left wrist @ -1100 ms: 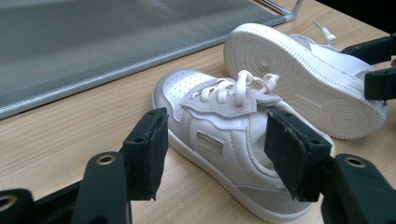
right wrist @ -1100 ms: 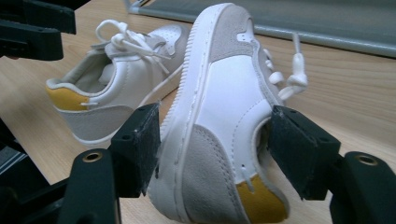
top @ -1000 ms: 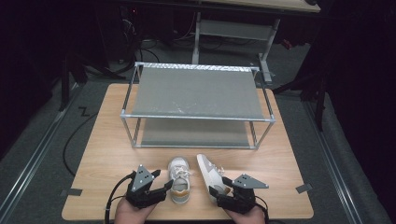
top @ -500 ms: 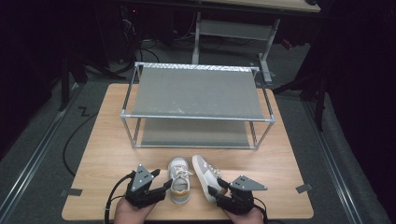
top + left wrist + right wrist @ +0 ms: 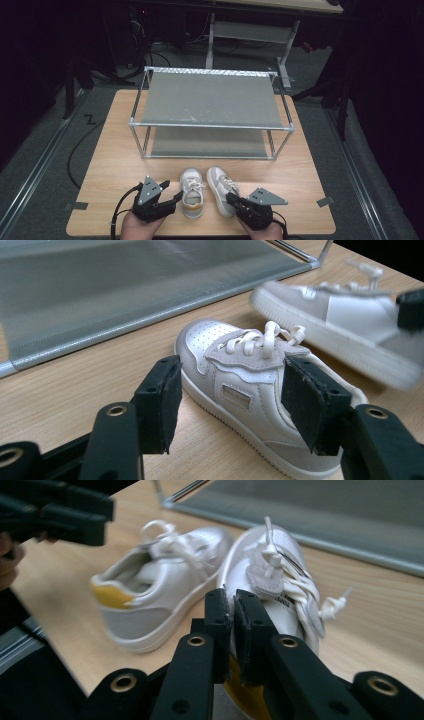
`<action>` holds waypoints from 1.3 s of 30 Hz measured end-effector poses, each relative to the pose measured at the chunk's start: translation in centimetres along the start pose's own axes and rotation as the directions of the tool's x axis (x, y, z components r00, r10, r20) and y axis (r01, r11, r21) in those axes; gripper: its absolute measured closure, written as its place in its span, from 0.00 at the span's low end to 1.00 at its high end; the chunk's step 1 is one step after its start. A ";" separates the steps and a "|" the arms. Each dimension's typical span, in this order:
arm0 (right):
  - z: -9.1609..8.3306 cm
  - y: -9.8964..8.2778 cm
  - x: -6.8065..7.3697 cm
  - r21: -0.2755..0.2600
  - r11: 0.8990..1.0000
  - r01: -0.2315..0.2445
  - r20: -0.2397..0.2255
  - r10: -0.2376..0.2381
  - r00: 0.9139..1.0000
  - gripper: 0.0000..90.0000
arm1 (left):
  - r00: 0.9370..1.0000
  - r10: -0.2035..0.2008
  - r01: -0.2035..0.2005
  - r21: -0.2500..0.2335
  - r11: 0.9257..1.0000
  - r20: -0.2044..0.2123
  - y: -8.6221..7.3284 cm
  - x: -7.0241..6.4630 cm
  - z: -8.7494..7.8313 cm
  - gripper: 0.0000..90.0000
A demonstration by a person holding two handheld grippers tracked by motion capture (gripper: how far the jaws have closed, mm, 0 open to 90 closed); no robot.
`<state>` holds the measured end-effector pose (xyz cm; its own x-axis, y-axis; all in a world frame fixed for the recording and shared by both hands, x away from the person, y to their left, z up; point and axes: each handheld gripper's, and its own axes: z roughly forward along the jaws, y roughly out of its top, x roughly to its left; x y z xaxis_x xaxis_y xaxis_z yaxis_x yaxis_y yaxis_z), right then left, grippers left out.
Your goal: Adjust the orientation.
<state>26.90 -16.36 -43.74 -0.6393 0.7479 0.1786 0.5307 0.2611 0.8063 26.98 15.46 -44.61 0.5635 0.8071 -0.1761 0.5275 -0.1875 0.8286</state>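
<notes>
Two small white sneakers stand side by side near the table's front edge. My left gripper [image 5: 176, 197] [image 5: 232, 390] is open, its fingers just left of the left shoe [image 5: 191, 197] [image 5: 235, 365] and apart from it. My right gripper [image 5: 231, 199] [image 5: 232, 610] has just been closing and its jaws now pinch the heel rim of the right shoe [image 5: 218, 186] [image 5: 280, 575], above its yellow insole. In the right gripper view, the left shoe [image 5: 160, 590] lies to the left, below the left gripper [image 5: 65, 510].
A two-tier metal shoe rack [image 5: 210, 100] with grey shelves stands at the middle and back of the wooden table [image 5: 125, 165]. Bare wood lies between the rack and the shoes. Cables trail from both grippers toward the front edge.
The right gripper's jaws have closed onto the right shoe's heel. That shoe has shifted slightly left, nearer the left shoe. The left gripper and left shoe have stayed put.
</notes>
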 end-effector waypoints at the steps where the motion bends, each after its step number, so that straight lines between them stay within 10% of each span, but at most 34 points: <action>1: 0.0 0.0 0.0 0.000 1.000 0.000 0.000 0.000 1.000 0.95 | 1.000 0.000 0.000 0.000 1.000 0.000 0.0 0.0 0.0 0.46; 13: -1.8 0.6 -4.5 -0.057 0.998 -0.003 0.244 0.017 0.970 0.95 | 1.000 0.005 -0.005 0.003 1.000 0.003 0.0 0.1 0.1 0.47; 25: -0.4 0.6 -2.7 -0.054 0.998 0.026 0.143 -0.018 0.989 0.84 | 1.000 0.008 -0.008 0.007 1.000 0.004 -0.1 0.1 0.1 0.47; 39: -2.2 0.0 -5.7 -0.068 0.997 -0.043 0.273 0.060 0.960 0.74 | 0.998 0.062 -0.062 0.062 0.996 0.008 -0.4 -1.9 2.1 0.54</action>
<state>29.32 -21.93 -43.48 -0.4303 0.9002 0.0662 0.5191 0.1868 0.8341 27.06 12.85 -45.70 0.6001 0.7895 -0.1289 0.5299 -0.2717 0.8034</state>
